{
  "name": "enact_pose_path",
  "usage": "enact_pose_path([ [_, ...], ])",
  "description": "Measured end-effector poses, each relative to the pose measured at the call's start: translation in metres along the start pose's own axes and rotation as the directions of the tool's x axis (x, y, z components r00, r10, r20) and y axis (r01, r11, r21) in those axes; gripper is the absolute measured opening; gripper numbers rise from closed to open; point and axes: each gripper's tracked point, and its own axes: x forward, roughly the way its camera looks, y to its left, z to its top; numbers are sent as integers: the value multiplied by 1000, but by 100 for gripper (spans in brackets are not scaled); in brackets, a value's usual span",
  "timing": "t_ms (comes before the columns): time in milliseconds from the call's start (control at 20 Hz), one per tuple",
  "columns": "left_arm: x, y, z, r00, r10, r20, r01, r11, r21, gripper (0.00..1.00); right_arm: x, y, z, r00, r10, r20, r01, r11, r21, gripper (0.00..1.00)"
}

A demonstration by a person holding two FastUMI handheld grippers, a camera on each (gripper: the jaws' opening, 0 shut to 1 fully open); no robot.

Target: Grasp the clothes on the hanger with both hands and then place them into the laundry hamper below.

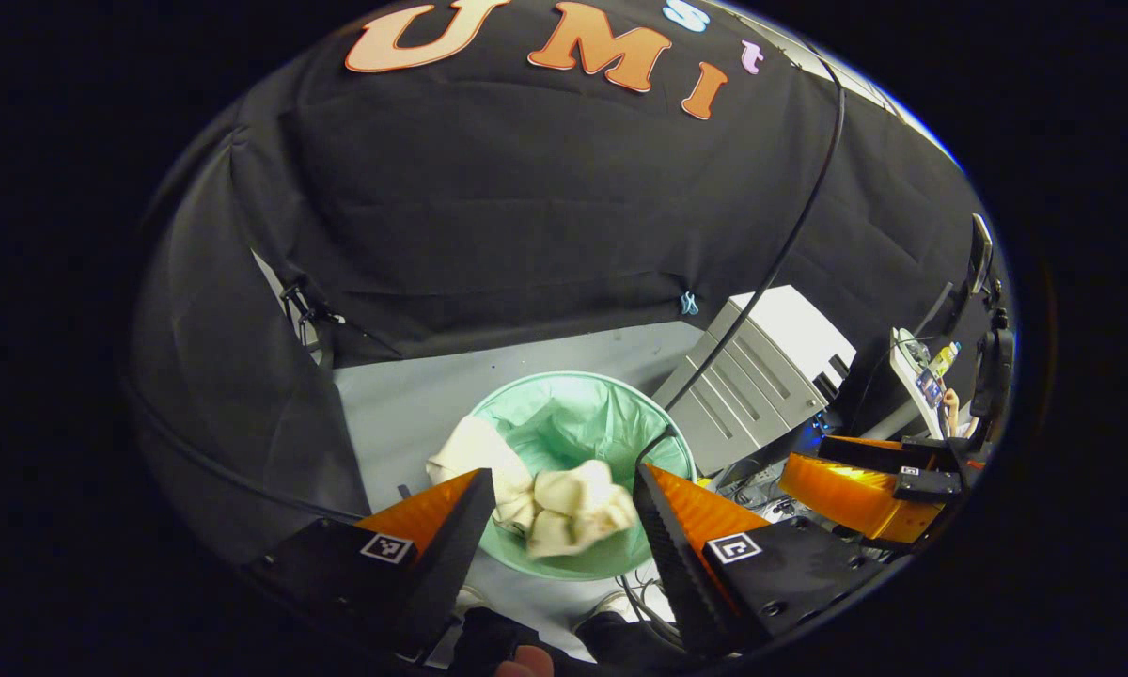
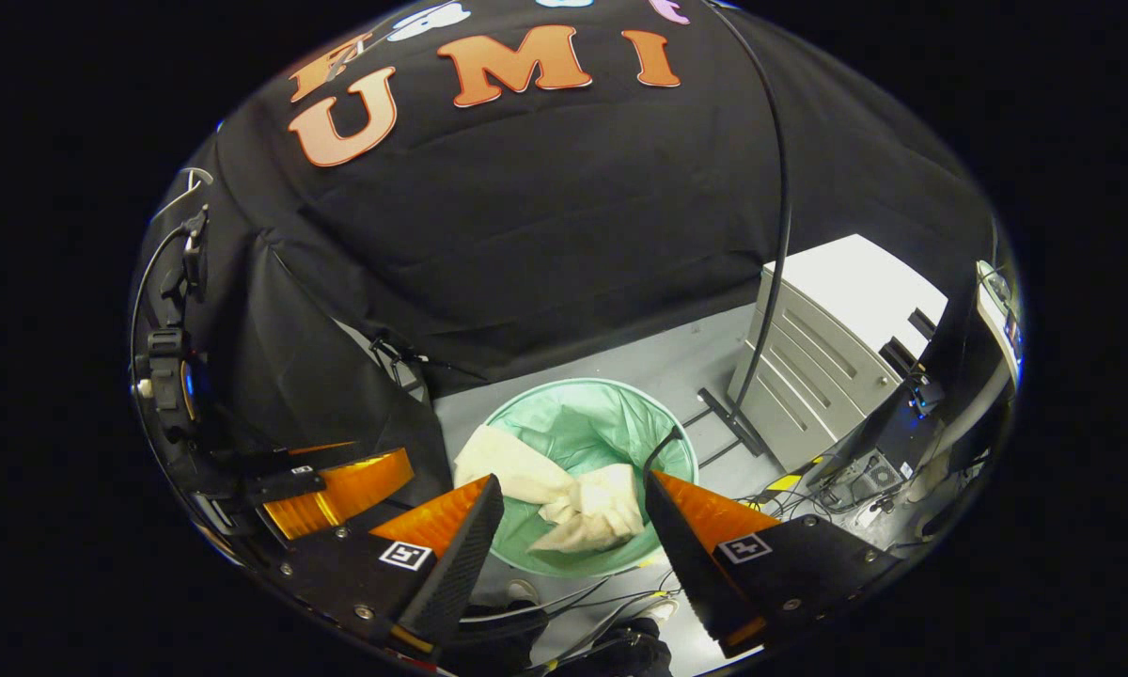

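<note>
- The left gripper (image 1: 559,527) is held above the hamper with its two fingers spread wide apart; nothing is clamped between them, and the cloth seen in the gap lies well below.
- The right gripper (image 2: 573,531) is likewise held with its fingers parted and empty, pointed down at the same spot.
- Each gripper is also seen from the other's camera: the right one at the lower right of the left gripper view (image 1: 865,489), the left one at the lower left of the right gripper view (image 2: 338,484), so the two are judged to be side by side and apart.
- The clothes (image 1: 564,508), a cream-coloured bundle, are found in the laundry hamper (image 1: 620,414), a round bin with a green liner standing on the grey floor (image 1: 414,404); one part is draped over the near-left rim.
- A black cable (image 2: 780,235) is seen hanging down to the hamper's rim, and a grey cabinet (image 2: 827,348) stands just beside it.
- The placing step is judged to be essentially done, the release having been made.
- If anything is called for next, it is that the draped part be pushed inside and the grippers be lifted clear without the cable being snagged.
</note>
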Motion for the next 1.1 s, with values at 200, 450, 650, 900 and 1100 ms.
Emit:
enact_pose_path([
  [200,-16,2,8,998,9,58,-10,1000,14,98,-8,5,-9,1000,10,-6,-10,1000,1,95],
  [450,-46,0,17,994,5,113,-6,1000,8,98,-44,4,1,998,-5,57,5,1000,-2,95],
  [650,-88,-1,52,973,15,232,-21,1000,23,98,-91,3,43,980,-16,201,23,999,-33,95],
  [900,-141,-3,115,906,28,421,-42,999,25,98,-150,8,90,938,-15,347,36,998,-55,95],
  [1100,-180,-23,154,853,-11,521,3,1000,16,97,-194,5,139,868,-18,496,56,997,-60,95],
])
